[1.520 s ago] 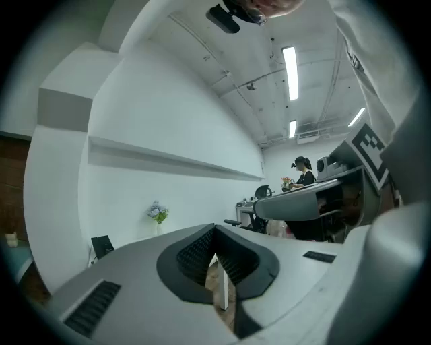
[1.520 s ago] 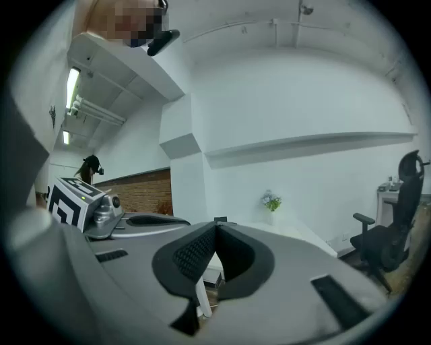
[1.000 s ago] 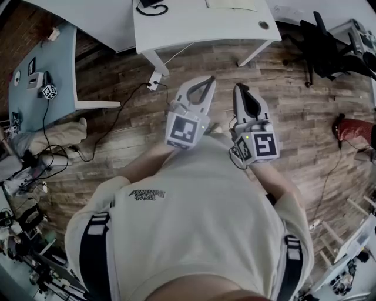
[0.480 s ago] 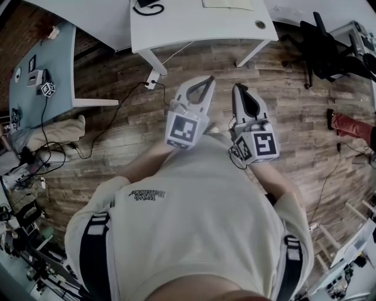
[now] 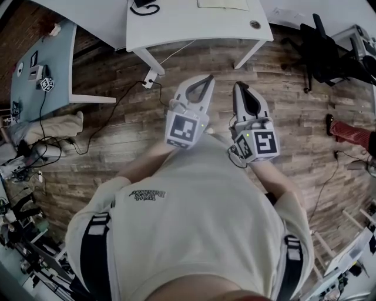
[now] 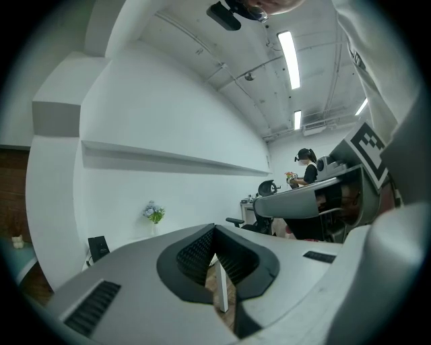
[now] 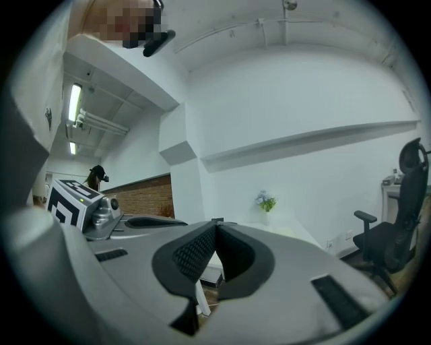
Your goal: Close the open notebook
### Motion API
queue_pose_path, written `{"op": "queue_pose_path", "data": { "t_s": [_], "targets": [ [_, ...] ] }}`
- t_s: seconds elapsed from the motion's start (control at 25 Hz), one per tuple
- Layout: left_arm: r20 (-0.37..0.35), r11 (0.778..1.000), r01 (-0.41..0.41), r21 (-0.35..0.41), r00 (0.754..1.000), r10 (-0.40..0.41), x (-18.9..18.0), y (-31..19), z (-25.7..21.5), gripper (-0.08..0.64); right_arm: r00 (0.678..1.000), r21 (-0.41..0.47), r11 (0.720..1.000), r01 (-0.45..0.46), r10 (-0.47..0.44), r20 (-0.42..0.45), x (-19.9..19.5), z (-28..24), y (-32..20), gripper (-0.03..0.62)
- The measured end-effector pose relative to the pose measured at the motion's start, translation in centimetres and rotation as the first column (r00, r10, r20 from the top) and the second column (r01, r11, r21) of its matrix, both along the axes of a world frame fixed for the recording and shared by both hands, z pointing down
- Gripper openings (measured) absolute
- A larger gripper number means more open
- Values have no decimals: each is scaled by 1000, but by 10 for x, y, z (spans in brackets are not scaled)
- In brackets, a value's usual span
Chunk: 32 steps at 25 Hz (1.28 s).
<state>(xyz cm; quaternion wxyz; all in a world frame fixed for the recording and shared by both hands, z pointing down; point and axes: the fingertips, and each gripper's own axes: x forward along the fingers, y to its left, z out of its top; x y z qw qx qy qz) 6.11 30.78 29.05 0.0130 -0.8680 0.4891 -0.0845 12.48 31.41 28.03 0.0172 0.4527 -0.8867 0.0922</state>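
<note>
Head view: where is the notebook (image 5: 223, 3)?

— On the far part of the white bench (image 5: 194, 26), cut by the picture's top edge and well apart from both tools. Whether its pages lie open I can't tell from here.

And the tools?

— The left hand-held gripper (image 5: 209, 77) and the right hand-held gripper (image 5: 237, 86) are side by side in front of the person's chest (image 5: 194, 206), above the wooden floor (image 5: 117, 135). They point toward the bench. Each has its jaws pressed together with nothing between them.

What do the gripper views add?

— The left gripper view shows flowers (image 6: 153, 213) against the white wall, a distant person (image 6: 308, 165) and three ceiling strip lights (image 6: 289, 57). None of these are seen from above. The right gripper view adds a brick wall (image 7: 145, 199). Neither gripper view shows the notebook.

Counts?

— Two hand-held grippers and one notebook. One black chair (image 5: 323, 53) stands beside the bench. There are three cubes: the left's marker cube (image 5: 185, 129), the right's marker cube (image 5: 262, 147) and a loose marker cube (image 5: 47, 84) on the blue-grey table (image 5: 59, 64).
</note>
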Motion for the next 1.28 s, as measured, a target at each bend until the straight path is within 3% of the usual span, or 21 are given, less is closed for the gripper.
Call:
{"op": "queue_pose_path", "data": {
  "t_s": [0.6, 0.96, 1.28],
  "targets": [
    [-3, 995, 88, 44, 996, -88, 7, -18, -1, 14, 997, 39, 996, 77, -77, -8, 10, 0, -22, 2],
    [-16, 995, 78, 55, 997, -77, -4, -78, 11, 14, 997, 42, 996, 82, -82, -11, -5, 11, -82, 3],
    [15, 998, 55, 18, 998, -55, -23, -150, 20, 14, 997, 1, 998, 70, -70, -7, -25, 20, -150, 2]
  ]
}}
